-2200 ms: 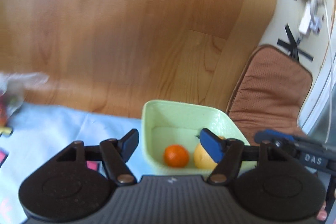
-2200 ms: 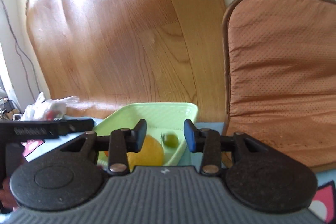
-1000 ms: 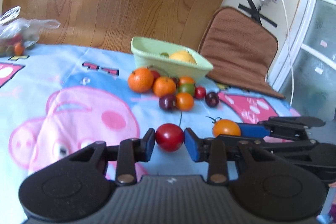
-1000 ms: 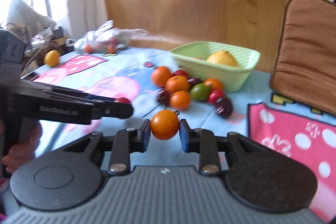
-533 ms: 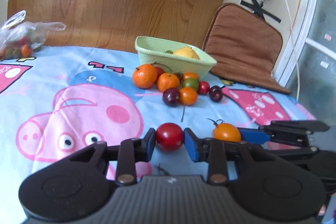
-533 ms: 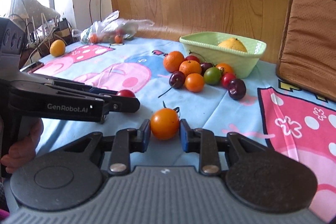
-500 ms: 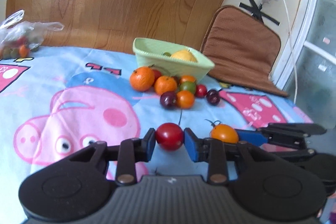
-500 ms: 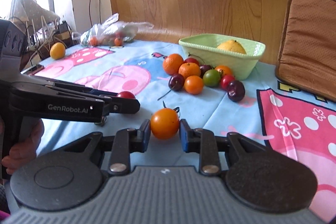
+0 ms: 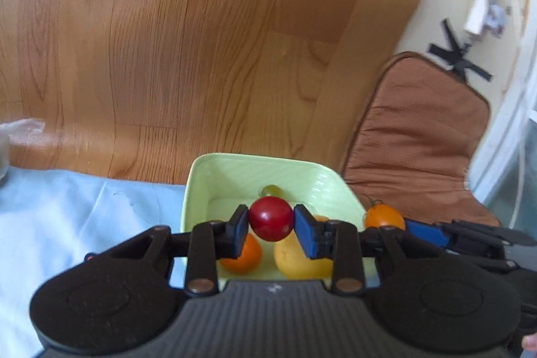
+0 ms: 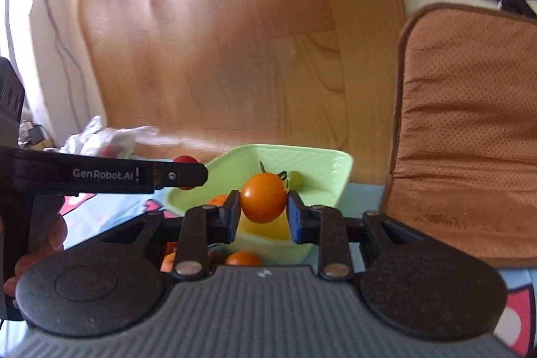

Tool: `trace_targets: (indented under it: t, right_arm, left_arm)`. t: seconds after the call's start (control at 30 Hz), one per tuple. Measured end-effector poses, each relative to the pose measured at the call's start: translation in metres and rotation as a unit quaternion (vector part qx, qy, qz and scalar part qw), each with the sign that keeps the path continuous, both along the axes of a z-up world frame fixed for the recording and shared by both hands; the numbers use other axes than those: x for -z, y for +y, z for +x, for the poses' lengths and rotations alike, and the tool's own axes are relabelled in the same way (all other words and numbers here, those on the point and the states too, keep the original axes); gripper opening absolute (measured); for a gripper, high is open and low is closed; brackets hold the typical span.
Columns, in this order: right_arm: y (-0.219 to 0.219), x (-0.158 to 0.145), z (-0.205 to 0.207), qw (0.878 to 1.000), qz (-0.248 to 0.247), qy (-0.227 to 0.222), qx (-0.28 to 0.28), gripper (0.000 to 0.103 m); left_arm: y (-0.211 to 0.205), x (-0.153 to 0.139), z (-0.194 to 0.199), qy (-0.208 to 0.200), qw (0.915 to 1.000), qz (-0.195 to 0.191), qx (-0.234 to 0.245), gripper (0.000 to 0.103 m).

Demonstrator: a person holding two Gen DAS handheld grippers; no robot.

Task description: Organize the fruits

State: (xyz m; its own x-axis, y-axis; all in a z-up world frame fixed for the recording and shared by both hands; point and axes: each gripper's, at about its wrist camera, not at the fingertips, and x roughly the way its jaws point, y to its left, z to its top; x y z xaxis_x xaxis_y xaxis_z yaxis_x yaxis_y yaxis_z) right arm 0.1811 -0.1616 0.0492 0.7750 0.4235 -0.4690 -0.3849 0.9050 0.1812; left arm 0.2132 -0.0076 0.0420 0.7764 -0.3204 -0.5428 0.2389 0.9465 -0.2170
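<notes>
My left gripper [image 9: 271, 226] is shut on a red cherry tomato [image 9: 270, 223] and holds it above the light green bowl [image 9: 201, 176]. In the bowl lie an orange mandarin [image 9: 242, 254], a yellow fruit [image 9: 295, 259] and a small green fruit [image 9: 270, 190]. My right gripper [image 10: 263, 213] is shut on an orange tomato [image 10: 263, 197] with a stem, over the same bowl [image 10: 335, 163]. It also shows at the right of the left wrist view [image 9: 384, 217]. The left gripper's finger with the red tomato [image 10: 184, 160] shows at the left of the right wrist view.
A brown cushion [image 9: 416, 136] leans at the right beside the bowl. A wooden board [image 9: 201, 39] stands behind it. Several fruits [image 10: 242, 258] lie on the blue cloth [image 9: 50, 207] in front of the bowl. A plastic bag [image 10: 104, 140] lies far left.
Both grippers have carried their tomatoes from low over the cloth forward and up to above the bowl. Both stay shut on them.
</notes>
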Motion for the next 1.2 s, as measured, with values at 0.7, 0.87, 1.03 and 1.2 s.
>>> trace_targets:
  t: [0.7, 0.87, 1.03, 1.2]
  right_arm:
    - [-0.009, 0.019, -0.113, 0.989, 0.082, 0.083, -0.091, 0.045]
    - [-0.002, 0.021, -0.125, 0.99, 0.071, 0.091, -0.078, 0.045]
    - [-0.001, 0.024, -0.135, 0.994, 0.049, 0.076, -0.057, 0.045]
    - [0.004, 0.023, -0.146, 0.997, 0.028, 0.053, -0.04, 0.045]
  left_arm:
    - [0.031, 0.054, -0.203, -0.033, 0.9959, 0.039, -0.075, 0.034]
    - [0.025, 0.052, -0.217, -0.049, 0.9952, 0.056, -0.063, 0.039]
    - [0.017, 0.053, -0.219, -0.05, 0.9946, 0.075, -0.051, 0.039]
    - [0.018, 0.052, -0.218, -0.047, 0.995, 0.07, -0.053, 0.039]
